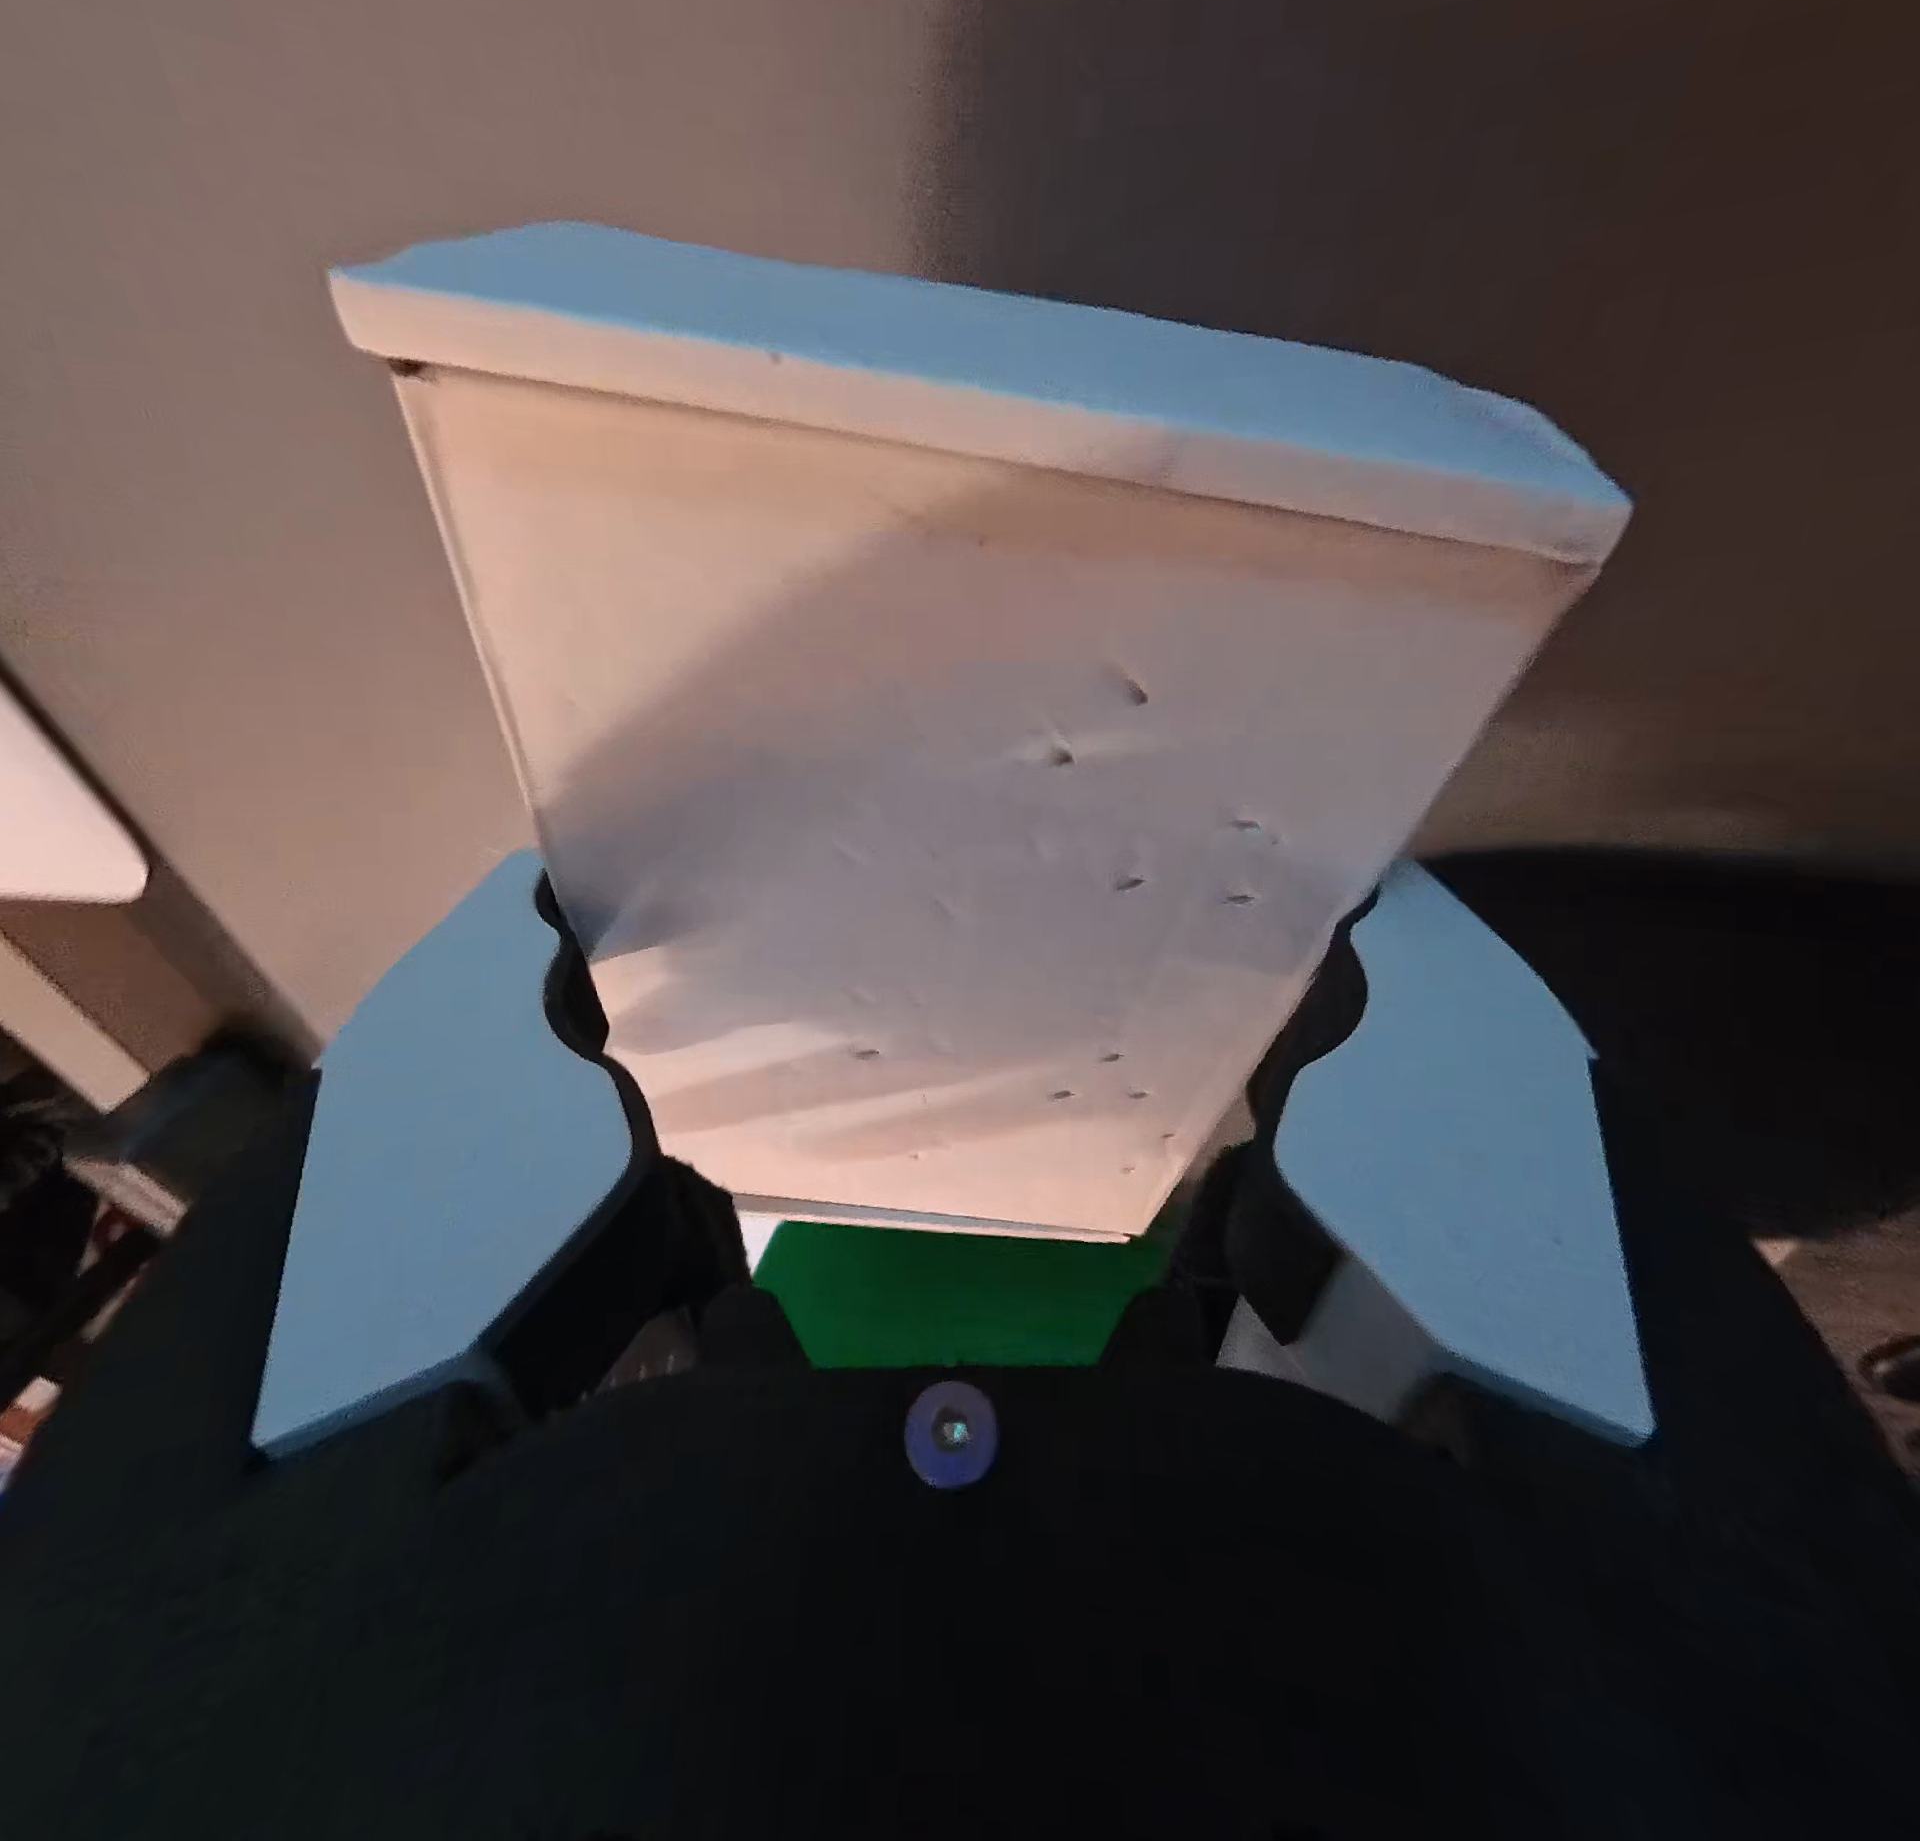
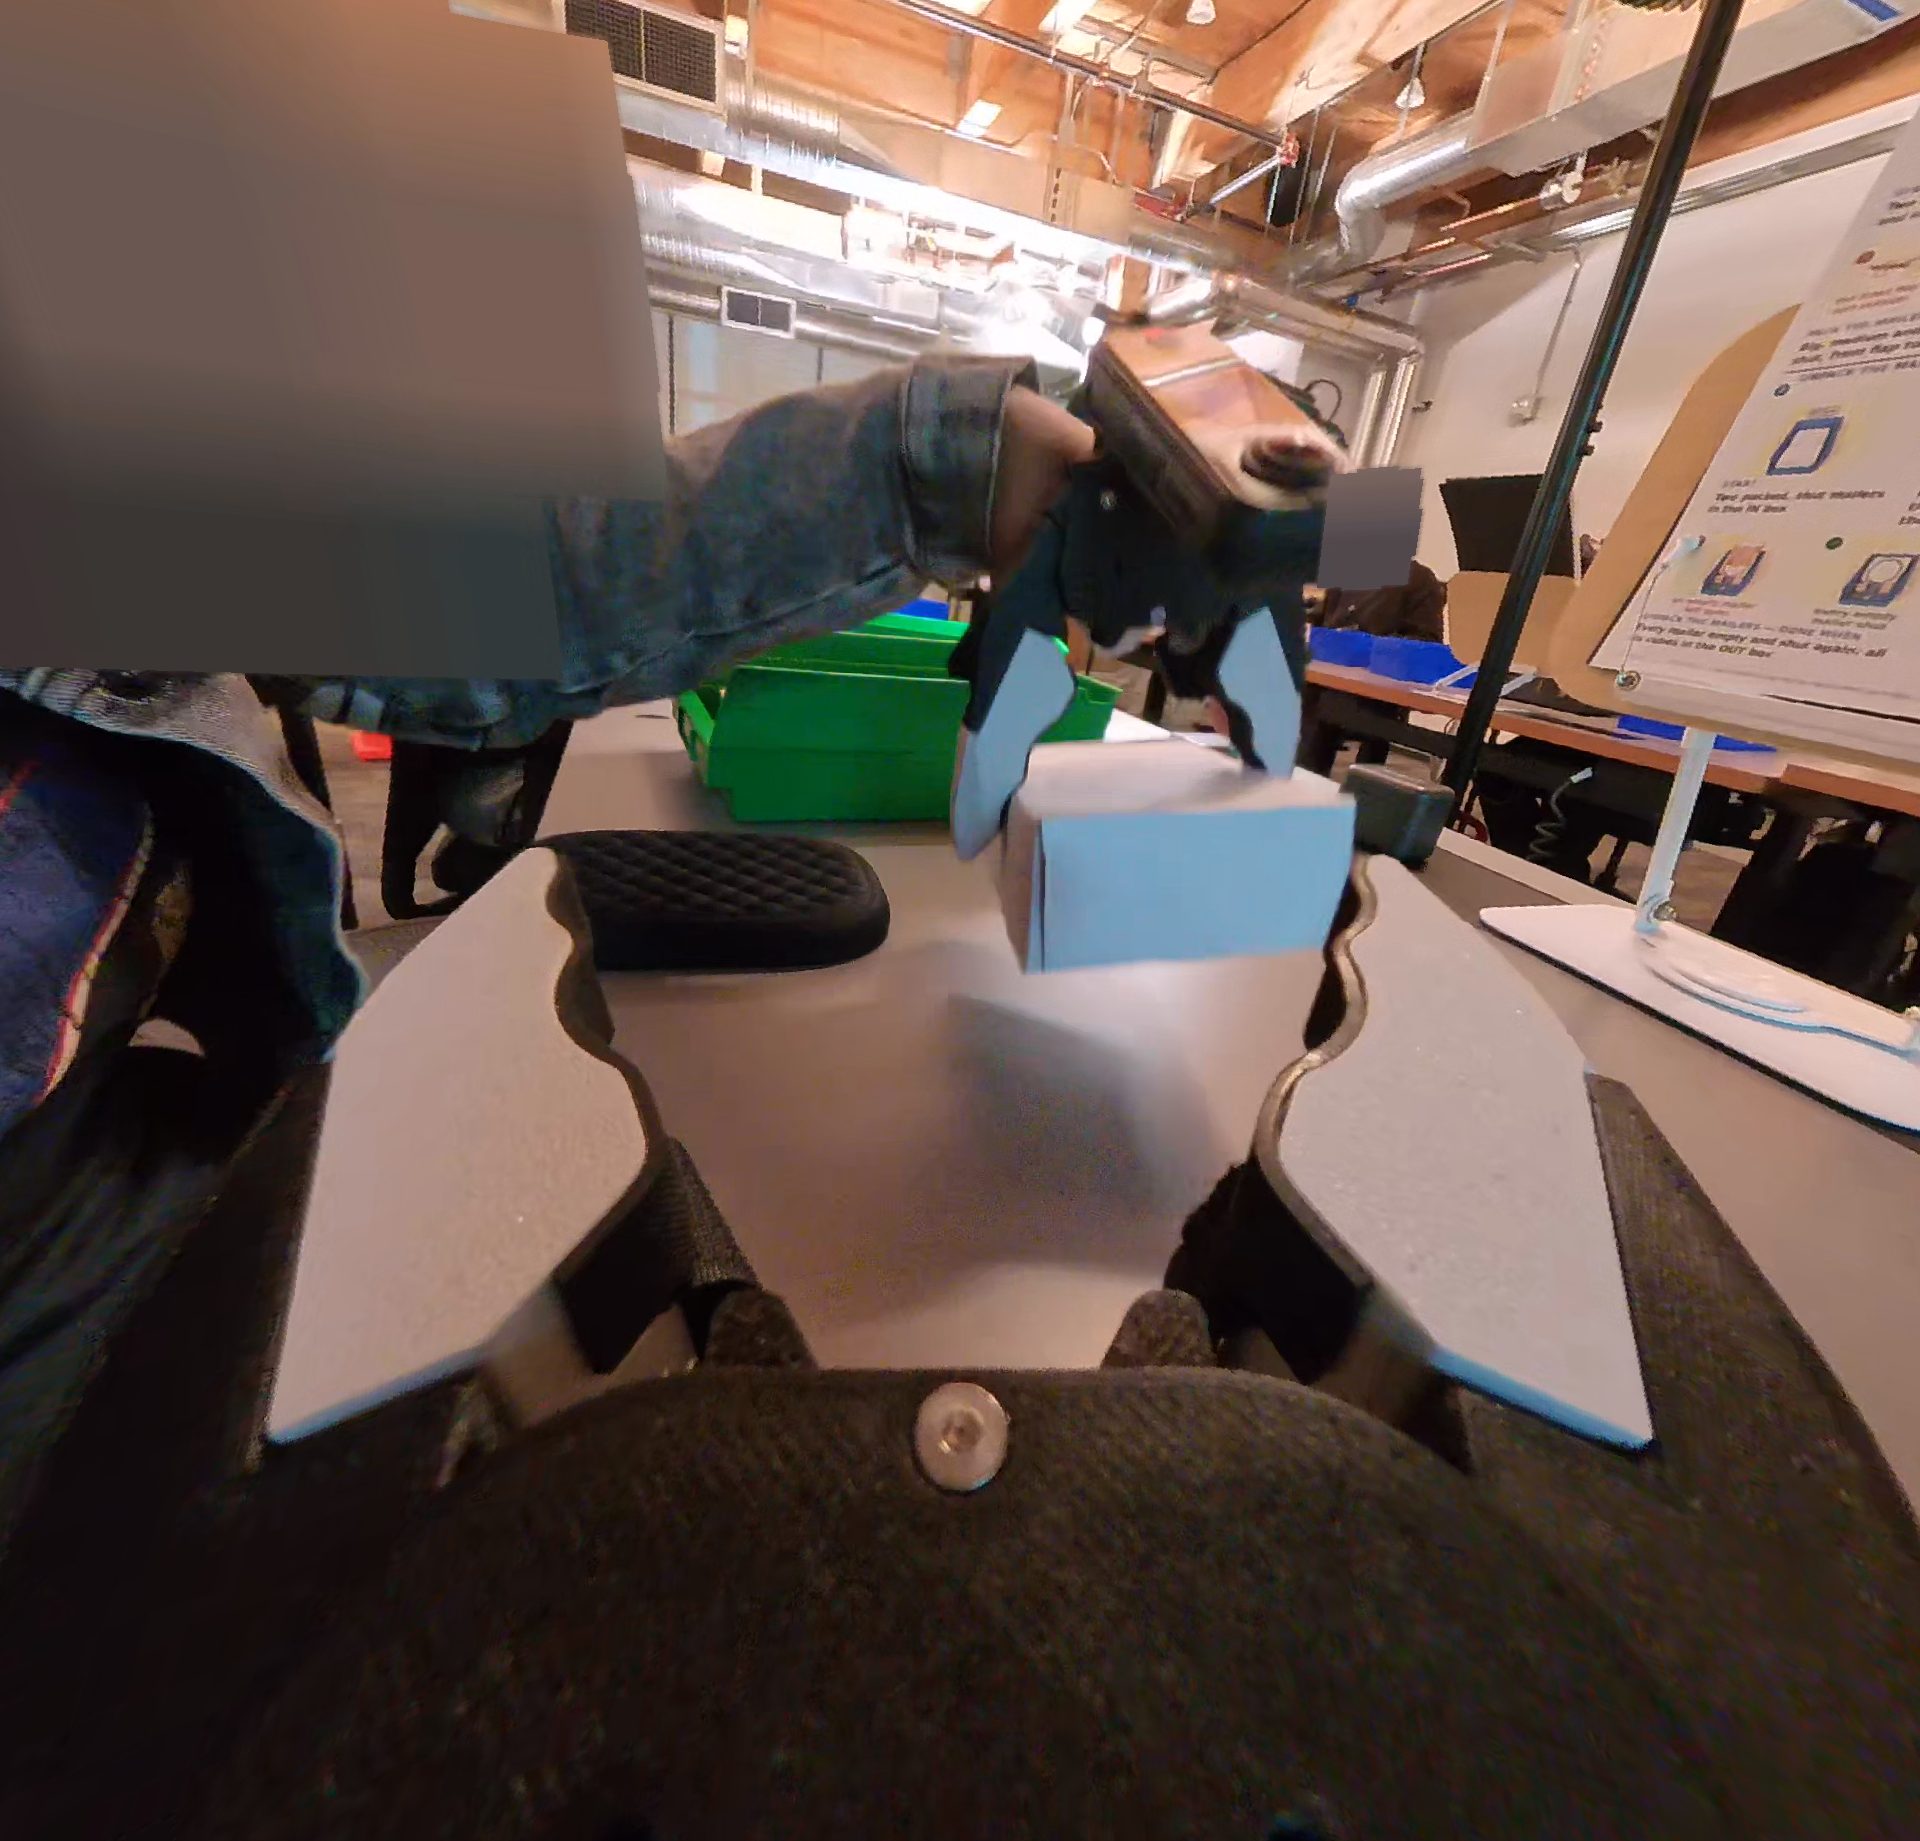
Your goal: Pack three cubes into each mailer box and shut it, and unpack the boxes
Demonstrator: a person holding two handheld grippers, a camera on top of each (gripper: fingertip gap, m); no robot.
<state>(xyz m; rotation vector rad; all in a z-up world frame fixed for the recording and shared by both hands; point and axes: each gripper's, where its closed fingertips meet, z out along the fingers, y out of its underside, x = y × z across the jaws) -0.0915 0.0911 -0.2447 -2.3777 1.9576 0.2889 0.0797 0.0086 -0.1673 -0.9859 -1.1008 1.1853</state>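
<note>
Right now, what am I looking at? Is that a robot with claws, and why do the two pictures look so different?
It is not a robot. A person holds two hand tools, and each tool has two flat grey jaws and a small camera looking along them. One picture comes from each camera.

In the left tool's picture, the left gripper is shut on a white cardboard mailer box, lifted up close to the lens.

The right tool's picture shows the same thing from farther away: the person's denim sleeve, the left gripper and the white cardboard mailer box, held above the grey table. The right gripper is open and holds nothing.

On the table are green plastic bins, a black padded rest and a sign stand.
</note>
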